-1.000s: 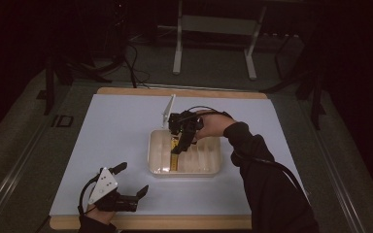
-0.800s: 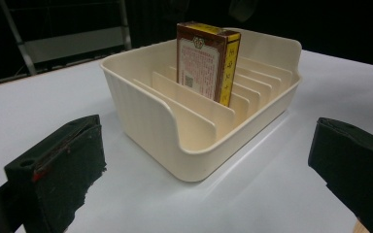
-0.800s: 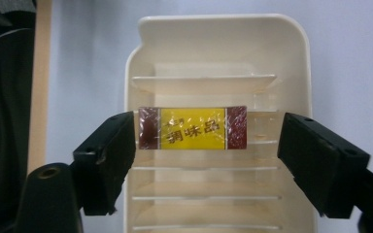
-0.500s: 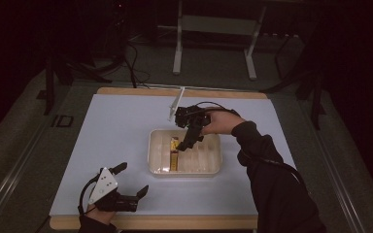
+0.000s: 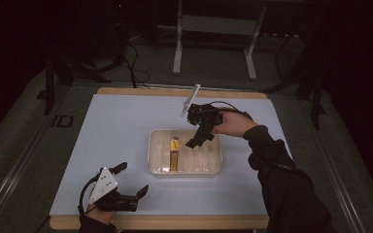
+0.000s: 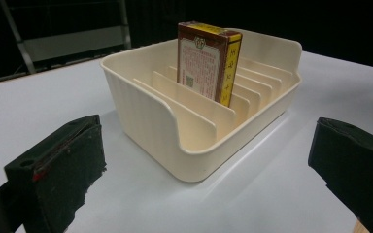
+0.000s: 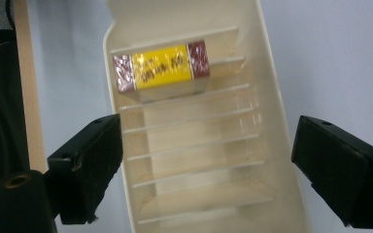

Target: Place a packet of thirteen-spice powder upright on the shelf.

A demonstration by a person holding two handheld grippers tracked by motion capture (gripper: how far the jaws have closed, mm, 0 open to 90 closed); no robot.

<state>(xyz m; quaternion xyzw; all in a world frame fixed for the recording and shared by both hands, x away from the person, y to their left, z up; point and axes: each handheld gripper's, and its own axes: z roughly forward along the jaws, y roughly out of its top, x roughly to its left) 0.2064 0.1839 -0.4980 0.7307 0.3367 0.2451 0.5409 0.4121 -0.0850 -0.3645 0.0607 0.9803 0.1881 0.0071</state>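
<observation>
A small box (image 5: 174,153) with dark red faces and a yellow edge stands upright on its long side in a cream slotted tray (image 5: 213,162). It sits in one of the slots near the tray's left end as the high view shows it, held between two thin dividers. In the right gripper view the box (image 7: 161,66) lies ahead of the jaws and a little to their left, its yellow top edge turned to the camera, several bare slots between it and the jaws. The tray (image 7: 277,111) runs away from this gripper lengthwise.

The right gripper (image 5: 198,137) hangs above the tray's far right part, tilted down, jaws spread wide with nothing between them; it is released and clear of the box.

In the left gripper view the box (image 6: 208,60) rises ahead of the jaws, beyond the tray's low front wall (image 6: 165,131), well apart from them. The left gripper (image 5: 128,187) rests low at the near edge of the white table (image 5: 116,126), near side of the tray and to its left, its jaws wide apart and bare.
</observation>
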